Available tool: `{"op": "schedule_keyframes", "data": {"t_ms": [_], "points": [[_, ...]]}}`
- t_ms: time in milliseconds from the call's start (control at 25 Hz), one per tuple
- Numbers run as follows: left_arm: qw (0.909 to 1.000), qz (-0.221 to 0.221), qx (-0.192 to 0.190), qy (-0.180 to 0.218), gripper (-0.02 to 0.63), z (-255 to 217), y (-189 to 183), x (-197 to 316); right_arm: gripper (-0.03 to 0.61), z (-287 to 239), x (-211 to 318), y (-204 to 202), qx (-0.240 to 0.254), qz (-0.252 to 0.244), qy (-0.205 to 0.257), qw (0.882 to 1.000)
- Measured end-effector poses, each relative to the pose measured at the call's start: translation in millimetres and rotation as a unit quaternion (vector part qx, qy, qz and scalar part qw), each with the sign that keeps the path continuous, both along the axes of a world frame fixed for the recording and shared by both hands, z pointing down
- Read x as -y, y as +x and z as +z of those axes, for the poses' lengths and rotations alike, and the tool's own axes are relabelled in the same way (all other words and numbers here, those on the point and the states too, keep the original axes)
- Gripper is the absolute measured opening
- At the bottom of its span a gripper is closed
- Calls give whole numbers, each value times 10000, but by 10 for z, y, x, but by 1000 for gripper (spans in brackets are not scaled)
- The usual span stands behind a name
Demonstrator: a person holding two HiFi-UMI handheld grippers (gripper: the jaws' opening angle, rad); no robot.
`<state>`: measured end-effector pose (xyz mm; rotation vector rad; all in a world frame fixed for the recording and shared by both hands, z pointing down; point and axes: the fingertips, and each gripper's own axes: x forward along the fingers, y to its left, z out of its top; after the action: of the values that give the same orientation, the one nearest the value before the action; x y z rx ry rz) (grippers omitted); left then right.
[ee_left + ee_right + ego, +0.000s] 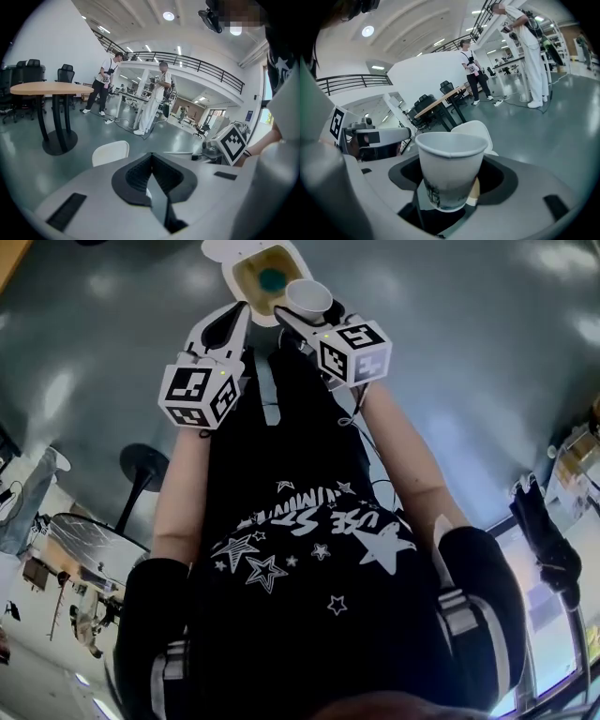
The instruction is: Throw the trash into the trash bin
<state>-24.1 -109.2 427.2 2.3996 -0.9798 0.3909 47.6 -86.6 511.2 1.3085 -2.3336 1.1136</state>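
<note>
The right gripper is clamping a white paper cup, its jaws spread wide against the cup's sides. The cup is standing upright between them, its mouth open to the ceiling and its rim squeezed slightly out of round, with a dark print showing near its base. The left gripper is carrying nothing; its dark ribbed pads are pressing together along one line. In the head view both grippers are reaching out side by side in front of the person's black star-printed shirt, and the cup is showing at the right edge of the trash bin. The bin is sitting on the glossy grey floor with its white lid open, showing a yellowish lining and a teal patch inside. Farther off, a round wooden table is standing, and two people are standing near desks.
</note>
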Motion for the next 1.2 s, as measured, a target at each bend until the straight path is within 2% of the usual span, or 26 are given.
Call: {"op": "schedule_keyframes", "data": {"t_ms": [280, 760, 1040, 1200], "points": [[9996, -57, 10, -260, 12, 376, -15, 53, 325, 303, 27, -88, -55, -81, -208, 9997], [9976, 254, 9, -638, 12, 756, 106, 64, 325, 603, 164, -53, 73, 366, -494, 9981], [9943, 213, 188, -1029, 11, 1219, -24, 169, 325, 996, 249, -138, -126, 458, -800, 9957], [9932, -3, 279, -1132, 12, 1538, -129, 306, 325, 1277, 315, -149, -148, 575, -975, 9935]]}}
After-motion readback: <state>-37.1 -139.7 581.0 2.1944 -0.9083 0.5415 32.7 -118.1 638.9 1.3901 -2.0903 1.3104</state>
